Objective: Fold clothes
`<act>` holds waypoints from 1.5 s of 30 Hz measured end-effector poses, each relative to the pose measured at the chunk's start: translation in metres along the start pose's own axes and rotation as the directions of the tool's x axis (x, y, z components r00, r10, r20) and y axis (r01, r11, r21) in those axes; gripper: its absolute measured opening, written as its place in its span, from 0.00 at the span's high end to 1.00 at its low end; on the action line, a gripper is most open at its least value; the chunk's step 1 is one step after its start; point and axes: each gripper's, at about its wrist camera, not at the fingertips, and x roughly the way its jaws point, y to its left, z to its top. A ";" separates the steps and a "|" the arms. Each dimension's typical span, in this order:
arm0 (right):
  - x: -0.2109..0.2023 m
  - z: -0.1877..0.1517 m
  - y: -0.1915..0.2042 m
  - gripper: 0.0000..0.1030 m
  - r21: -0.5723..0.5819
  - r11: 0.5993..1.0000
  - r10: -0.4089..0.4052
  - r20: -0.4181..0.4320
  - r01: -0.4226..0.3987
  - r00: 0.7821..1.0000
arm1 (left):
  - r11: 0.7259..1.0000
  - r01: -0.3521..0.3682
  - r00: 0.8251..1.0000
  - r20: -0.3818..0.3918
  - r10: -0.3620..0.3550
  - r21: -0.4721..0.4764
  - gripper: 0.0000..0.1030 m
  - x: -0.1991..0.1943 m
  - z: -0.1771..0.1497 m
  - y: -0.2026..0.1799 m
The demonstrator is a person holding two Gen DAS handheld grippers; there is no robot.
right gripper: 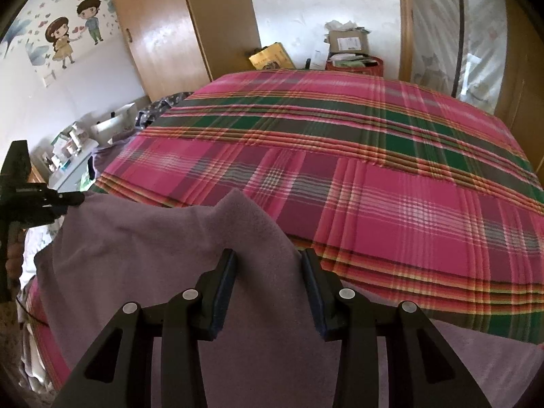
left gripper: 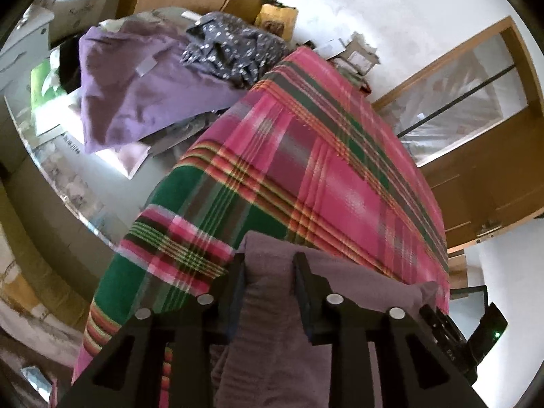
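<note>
Both grippers are holding the mauve garment (right gripper: 142, 255) over the plaid bed (right gripper: 391, 170).
The left gripper (left gripper: 270, 273) and right gripper (right gripper: 268, 272) are each pinching cloth, and the top edge is running across between them.

Matt, fuzzy mauve fleece garment (right gripper: 176, 238) lies on a woven plaid bedcover (right gripper: 374, 170) (ribbed weave), beside glossy wooden wardrobe (right gripper: 163, 34).

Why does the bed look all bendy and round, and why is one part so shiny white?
Right wrist view: the fisheye lens bulges the plaid bedspread and curves the wardrobe. Left wrist view: same bending, and glare whitens a patch beside the purple cloth pile; edges look slightly blurred.
</note>
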 end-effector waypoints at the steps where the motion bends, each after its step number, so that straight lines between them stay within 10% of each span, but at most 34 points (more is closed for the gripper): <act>1: -0.004 0.001 -0.002 0.60 -0.001 1.000 0.009 0.006 -0.009 1.000 | 1.000 -0.011 1.000 0.008 0.011 0.002 0.69 -0.004 -0.001 -0.001; 5: -0.023 0.006 -0.013 0.60 0.003 0.999 0.052 0.032 -0.052 0.998 | 0.990 -0.115 0.986 0.129 0.104 0.082 0.69 -0.030 -0.008 -0.023; 10: -0.043 0.018 -0.029 0.60 -0.038 0.997 0.075 0.048 -0.074 0.996 | 0.984 -0.064 0.987 0.159 0.037 0.168 0.69 -0.043 -0.017 -0.055; 19: -0.004 0.034 -0.048 0.60 0.023 0.939 0.344 -0.082 -0.344 0.935 | 0.959 -0.051 0.997 -0.041 0.065 0.278 0.69 0.015 -0.038 -0.085; 29: 0.011 0.032 -0.040 0.60 0.011 0.869 0.491 -0.137 -0.495 0.860 | 0.959 -0.077 0.994 -0.060 0.097 0.274 0.69 0.026 -0.041 -0.089; 38: 0.024 0.035 -0.025 0.61 -0.084 0.880 0.443 -0.210 -0.468 0.871 | 0.933 -0.060 0.993 -0.077 0.093 0.355 0.69 0.036 -0.045 -0.115; 45: 0.008 0.031 -0.034 0.92 -0.035 0.894 0.437 -0.153 -0.447 0.886 | 0.898 -0.021 0.992 -0.101 0.073 0.440 0.69 0.043 -0.048 -0.139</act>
